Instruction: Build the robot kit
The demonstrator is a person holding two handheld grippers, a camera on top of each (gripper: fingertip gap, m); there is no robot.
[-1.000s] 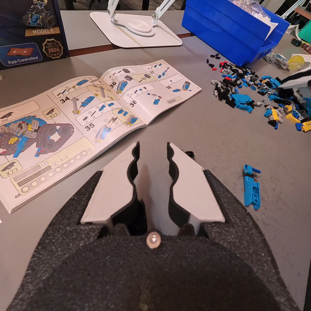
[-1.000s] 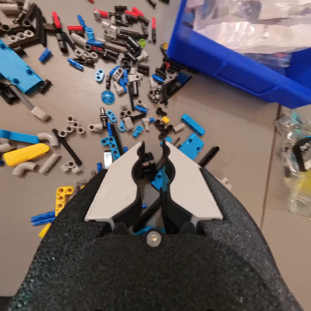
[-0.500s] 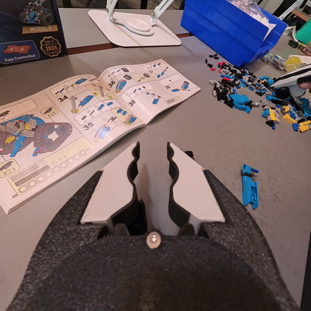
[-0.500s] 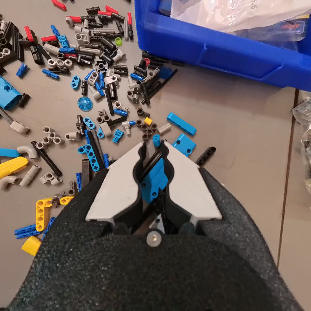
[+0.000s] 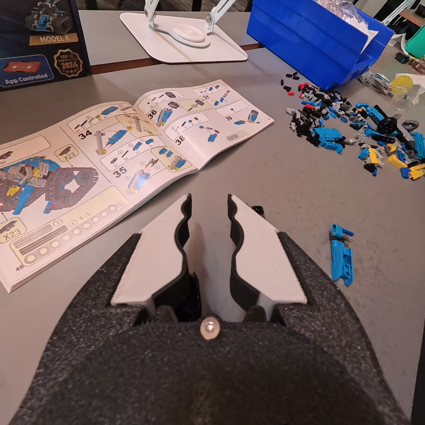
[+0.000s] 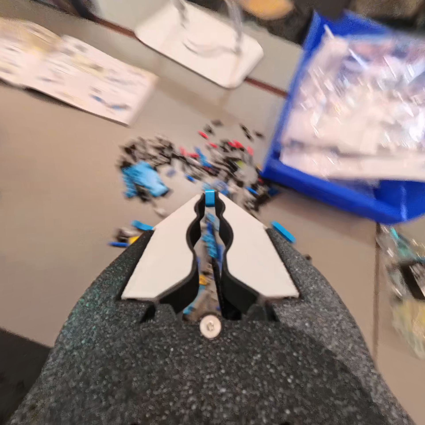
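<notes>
My left gripper (image 5: 209, 198) is open and empty, low over the bare grey table (image 5: 264, 195), just in front of the open instruction booklet (image 5: 119, 161). A small blue assembly (image 5: 340, 257) lies to its right, and a small black piece (image 5: 257, 208) shows by the right fingertip. My right gripper (image 6: 209, 198) is shut on a small blue piece (image 6: 209, 197) held at its tips, raised above the pile of loose building parts (image 6: 195, 161). The right wrist view is blurred by motion. The pile also shows in the left wrist view (image 5: 358, 133).
A blue bin (image 5: 317, 39) with plastic bags stands at the back right; it also shows in the right wrist view (image 6: 345, 188). A white stand base (image 5: 184, 39) sits at the back. A dark product box (image 5: 39, 41) stands at the back left. Bagged parts (image 6: 404, 276) lie at far right. Some 40 centimeters of space lies between my two pairs of fingers.
My right gripper has closed on the small blue piece, lifted it off the pile and tilted up toward the booklet. It has left the left wrist view. The left gripper has barely moved.
</notes>
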